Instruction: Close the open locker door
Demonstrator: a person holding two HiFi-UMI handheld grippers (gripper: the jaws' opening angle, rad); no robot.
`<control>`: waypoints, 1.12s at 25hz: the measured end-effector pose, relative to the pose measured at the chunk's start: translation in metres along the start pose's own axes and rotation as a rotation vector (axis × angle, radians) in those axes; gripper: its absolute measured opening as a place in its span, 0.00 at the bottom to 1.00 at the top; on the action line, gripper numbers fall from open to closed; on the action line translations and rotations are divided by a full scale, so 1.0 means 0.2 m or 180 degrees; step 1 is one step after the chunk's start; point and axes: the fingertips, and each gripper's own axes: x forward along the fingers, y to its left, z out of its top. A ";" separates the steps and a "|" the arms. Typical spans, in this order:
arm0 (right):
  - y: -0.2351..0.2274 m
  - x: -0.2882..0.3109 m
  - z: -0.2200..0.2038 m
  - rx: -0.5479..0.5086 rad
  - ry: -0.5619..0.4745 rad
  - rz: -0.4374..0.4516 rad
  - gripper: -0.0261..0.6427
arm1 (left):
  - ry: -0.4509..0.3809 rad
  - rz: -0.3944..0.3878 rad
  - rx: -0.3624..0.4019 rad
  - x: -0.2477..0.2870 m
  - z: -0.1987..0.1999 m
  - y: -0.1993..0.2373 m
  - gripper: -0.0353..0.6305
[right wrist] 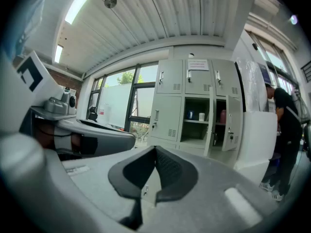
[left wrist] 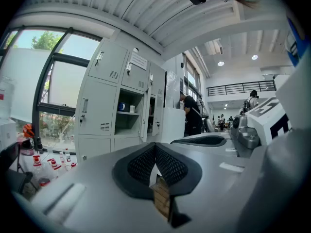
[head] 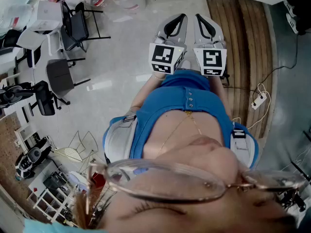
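Locker door (right wrist: pixel 234 125), open: entry by distance from the person.

1. Left gripper (left wrist: pixel 155 152), nearest. Its jaws are together with nothing between them. In the head view it (head: pixel 181 17) is held out in front of the person's blue top (head: pixel 187 106), just beside its partner.
2. Right gripper (right wrist: pixel 155 152). Its jaws are together and it is empty. In the head view it (head: pixel 200 17) lies parallel to the left one.
3. Floor (head: pixel 121 76), pale, under both grippers. A wooden strip (head: pixel 243 47) runs along it at the right of the head view, and black chairs (head: pixel 73 25) stand at the left.
4. White block (right wrist: pixel 257 140), between the grippers and the cabinets, just right of the door in the right gripper view.
5. Locker bank (right wrist: pixel 167 115), grey-white, well apart from both grippers. The door stands swung outward at the right of the open compartments. In the right gripper view it sits above and right of the jaw tips. In the left gripper view it (left wrist: pixel 145 115) shows nearly edge-on, above and slightly left of the tips. Neither gripper touches it.
6. Shelf contents in the open compartment: a blue cup (right wrist: pixel 190 114) and a white cup (right wrist: pixel 201 116).
7. Person in black (right wrist: pixel 284 130), standing beyond the white block.
8. Window (right wrist: pixel 121 101), left of the lockers, with greenery outside.
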 end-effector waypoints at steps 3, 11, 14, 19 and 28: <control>-0.05 -0.03 0.01 0.0072 -0.0145 0.0012 0.04 | -0.0009 0.0002 -0.0001 0.02 0.00 -0.04 0.05; -0.23 -0.01 -0.07 0.0184 -0.0083 -0.0133 0.04 | 0.0048 -0.0053 -0.0019 0.15 -0.03 -0.05 0.05; -0.31 0.05 -0.08 0.0181 -0.0052 -0.0216 0.04 | 0.0042 -0.0116 -0.0031 0.23 -0.03 -0.03 0.05; -0.41 0.22 -0.07 0.0218 -0.0060 -0.0302 0.04 | 0.0008 -0.0219 -0.0035 0.41 0.00 0.06 0.05; -0.61 0.64 -0.01 0.0192 -0.0041 -0.0413 0.04 | 0.0032 -0.0482 0.0009 0.82 0.09 0.29 0.05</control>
